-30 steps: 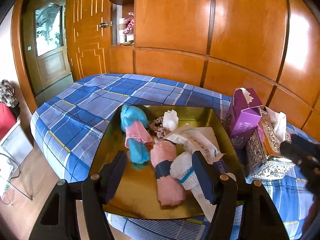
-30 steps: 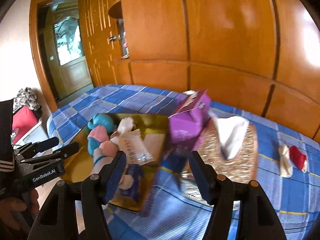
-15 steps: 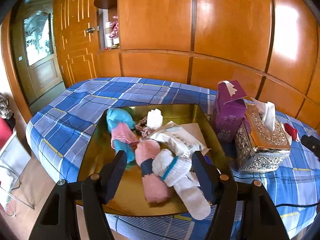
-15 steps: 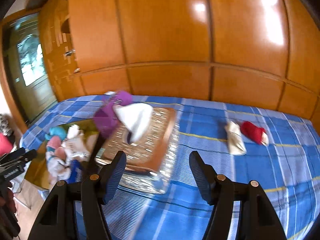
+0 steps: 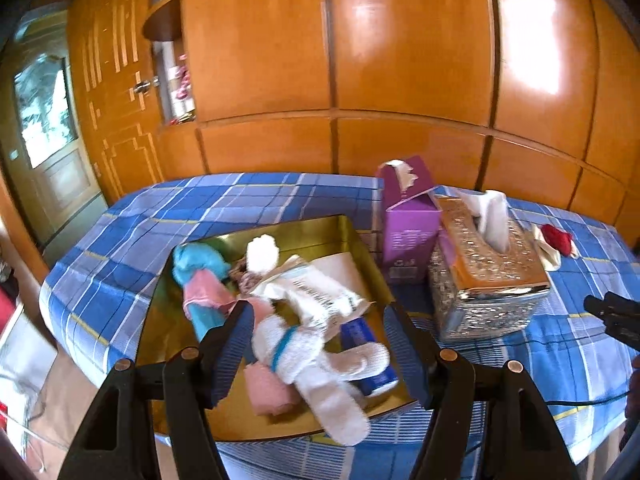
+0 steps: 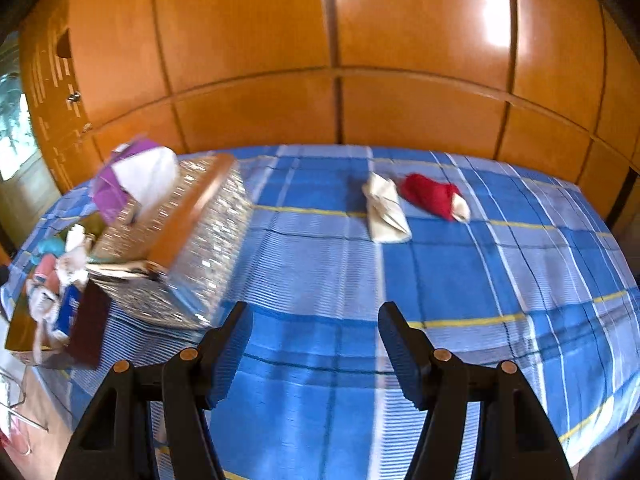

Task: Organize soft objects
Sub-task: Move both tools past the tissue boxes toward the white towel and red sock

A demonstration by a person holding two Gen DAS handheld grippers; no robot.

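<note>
Bed (image 6: 320, 264) under blue plaid cover, filling both views, backed by orange wood wardrobe panels (image 6: 336, 40); door (image 5: 48, 132) off to the left. Gold tray (image 5: 168, 332) at the near-left edge of the bed, heaped with soft things: blue and pink rolls (image 5: 200, 280), white sock with teal band (image 5: 304, 356), pink sock, plastic packet, scrunchie. Just beside the tray, silver tissue box (image 6: 188, 248) with purple carton (image 5: 408, 220) touching it behind. Well apart on bare cover, cream cloth (image 6: 386, 210) and red sock (image 6: 430, 196), side by side, nearly touching. Left gripper (image 5: 318, 350) hanging over the tray, jaws wide, holding nothing. Right gripper (image 6: 316, 350) likewise wide and empty, aimed across open cover toward the two stray pieces. Step in hand, by the look of it: reaching for a stray to add to the tray. Next move likely calls for carrying the right gripper forward over the cream cloth or red sock, lowering until the fingers straddle a fold, then pinching deep enough to lift limp fabric without snagging the cover beneath. Some blur at the left of the right view, so tray contents unclear there.
</note>
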